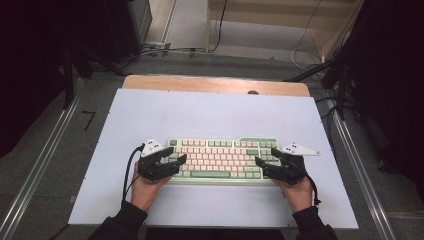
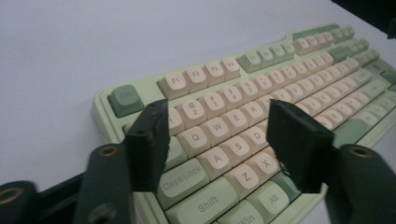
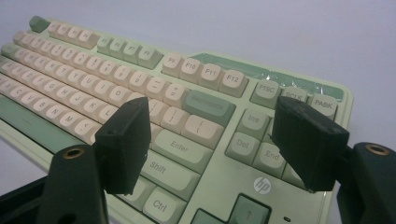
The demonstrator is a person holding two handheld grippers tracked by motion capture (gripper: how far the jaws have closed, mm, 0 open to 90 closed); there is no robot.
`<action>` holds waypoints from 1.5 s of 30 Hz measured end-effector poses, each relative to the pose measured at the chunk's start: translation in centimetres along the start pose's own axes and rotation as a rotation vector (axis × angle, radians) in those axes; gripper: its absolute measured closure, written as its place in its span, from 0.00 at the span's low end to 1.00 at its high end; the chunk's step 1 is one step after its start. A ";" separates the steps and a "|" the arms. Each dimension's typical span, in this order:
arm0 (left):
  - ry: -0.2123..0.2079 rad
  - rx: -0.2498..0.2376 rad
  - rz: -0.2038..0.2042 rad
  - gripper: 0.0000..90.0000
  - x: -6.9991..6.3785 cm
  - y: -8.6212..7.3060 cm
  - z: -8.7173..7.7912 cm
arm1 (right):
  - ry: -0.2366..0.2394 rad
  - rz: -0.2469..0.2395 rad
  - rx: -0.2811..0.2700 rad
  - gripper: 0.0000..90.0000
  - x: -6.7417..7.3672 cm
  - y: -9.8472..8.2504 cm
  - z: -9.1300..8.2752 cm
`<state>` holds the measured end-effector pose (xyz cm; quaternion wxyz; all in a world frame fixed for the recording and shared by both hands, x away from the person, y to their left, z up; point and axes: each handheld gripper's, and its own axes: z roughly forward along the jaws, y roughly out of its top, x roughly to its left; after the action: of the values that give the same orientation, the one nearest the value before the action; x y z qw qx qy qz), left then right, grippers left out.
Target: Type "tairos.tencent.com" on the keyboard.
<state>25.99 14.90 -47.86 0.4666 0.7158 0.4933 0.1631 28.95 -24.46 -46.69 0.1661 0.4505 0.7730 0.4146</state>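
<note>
Keyboard [image 1: 222, 159] lies flat on the white table [image 1: 215, 112], flanked by the left gripper [image 1: 172, 161] and right gripper [image 1: 263, 165], jaws wide over its ends, gripping nothing. Likely an approach step; next, each must close on an edge.

Each black hand-held gripper [image 1: 170, 162] has brass-ringed screw holes, a grey three-cornered plate, a trailing black cable; dark sleeves.

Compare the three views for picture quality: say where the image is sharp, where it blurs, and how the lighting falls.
High view: white table mat evenly bright, surroundings fall into deep shadow, keyboard legends too small to read. Left gripper view: near keys sharp, far keys soft, left gripper jaws dark. Right gripper view: Enter and Shift crisp, far rows blurred, slight sheen on the strip above the right gripper.
</note>
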 end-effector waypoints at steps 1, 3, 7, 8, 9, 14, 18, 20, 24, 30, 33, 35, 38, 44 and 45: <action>0.000 0.000 0.000 0.36 0.0 0.0 0.0 | 0.000 0.000 0.000 0.30 0.0 0.0 0.0; -0.007 0.001 -0.014 0.35 0.1 0.0 -0.2 | 0.001 -0.004 0.000 0.30 0.1 0.0 0.0; -0.030 0.007 -0.028 0.31 0.3 0.1 -0.4 | 0.011 0.004 -0.003 0.30 0.1 0.1 0.1; -0.036 0.000 -0.030 0.31 0.2 0.2 -0.5 | 0.016 0.009 -0.003 0.30 0.2 0.1 0.2; -0.038 -0.003 -0.027 0.31 0.2 0.3 -0.5 | 0.021 0.014 -0.001 0.30 0.3 0.2 0.2; -0.044 -0.003 -0.020 0.25 0.0 0.4 -0.6 | 0.037 0.009 0.003 0.30 0.6 0.4 0.7; -0.052 0.017 -0.037 0.24 0.4 0.3 -0.4 | 0.041 0.000 -0.002 0.30 1.0 0.7 0.9; -0.040 0.010 -0.035 0.24 0.4 0.2 -0.4 | 0.050 -0.009 0.001 0.30 1.3 1.0 1.2; -0.023 0.002 -0.028 0.24 0.4 0.1 -0.4 | 0.061 -0.015 0.001 0.30 1.6 1.2 1.6; -0.002 -0.017 -0.025 0.24 0.3 0.0 -0.5 | 0.088 -0.016 0.001 0.31 2.2 1.9 2.2; 0.004 -0.012 -0.029 0.25 0.4 -0.1 -0.5 | 0.096 -0.011 -0.006 0.32 2.5 2.3 2.4; 0.006 -0.009 -0.026 0.25 0.4 -0.1 -0.4 | 0.105 -0.006 -0.013 0.33 2.6 2.6 2.5; 0.015 -0.007 -0.031 0.25 0.5 -0.3 -0.5 | 0.123 0.000 -0.017 0.33 2.8 2.8 2.9; 0.031 -0.020 -0.040 0.25 0.8 -0.6 -1.1 | 0.142 -0.026 -0.005 0.40 3.7 3.2 3.8; 0.033 -0.021 -0.041 0.25 0.9 -0.6 -1.2 | 0.149 -0.035 -0.003 0.45 3.9 3.2 4.0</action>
<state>25.26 16.28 -47.94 0.4690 0.6978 0.5139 0.1703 31.17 -18.42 -46.10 0.1161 0.4047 0.7904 0.4451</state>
